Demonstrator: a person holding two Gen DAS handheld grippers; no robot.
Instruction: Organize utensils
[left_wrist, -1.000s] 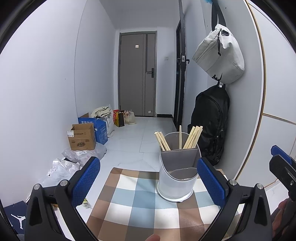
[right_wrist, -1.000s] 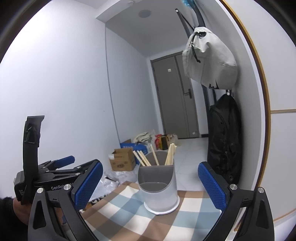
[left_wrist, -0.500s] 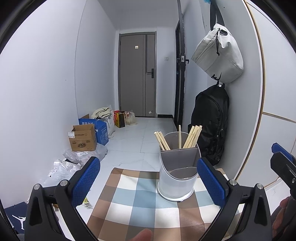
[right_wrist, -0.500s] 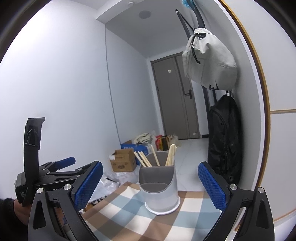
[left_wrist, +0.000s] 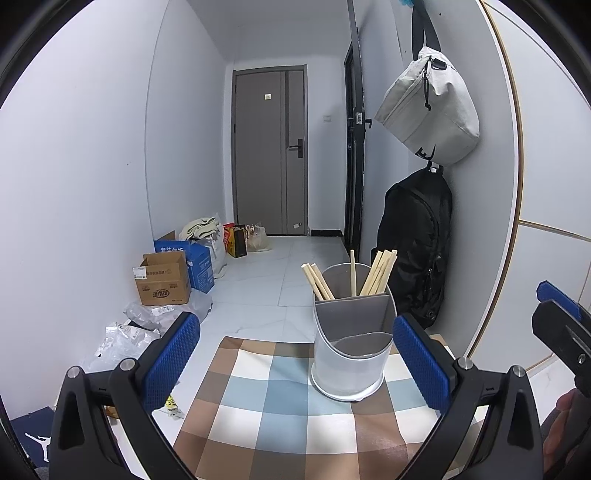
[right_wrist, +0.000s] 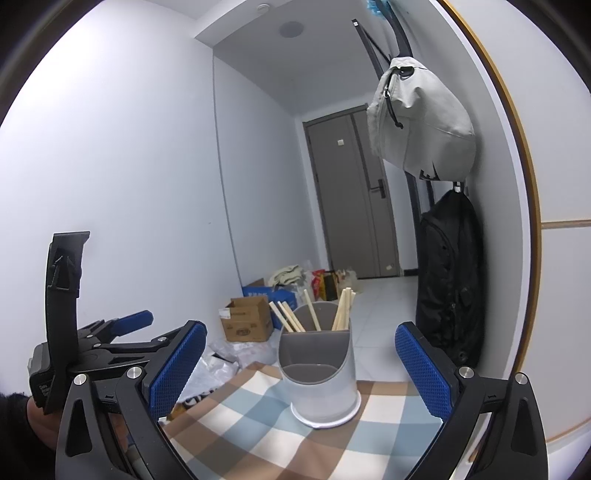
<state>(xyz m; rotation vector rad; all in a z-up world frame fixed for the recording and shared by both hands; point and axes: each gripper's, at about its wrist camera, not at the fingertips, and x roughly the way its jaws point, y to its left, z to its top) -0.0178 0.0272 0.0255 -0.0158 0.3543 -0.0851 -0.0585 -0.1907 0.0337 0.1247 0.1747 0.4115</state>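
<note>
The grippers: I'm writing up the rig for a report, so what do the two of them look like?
Both match. The left gripper and right gripper have black plastic arms with triangular cut-outs and silver screw heads, and blue finger pads with a knurled, diamond-grid texture. Seen from the right wrist, the left unit's body bears white lettering, too small to read.
</note>
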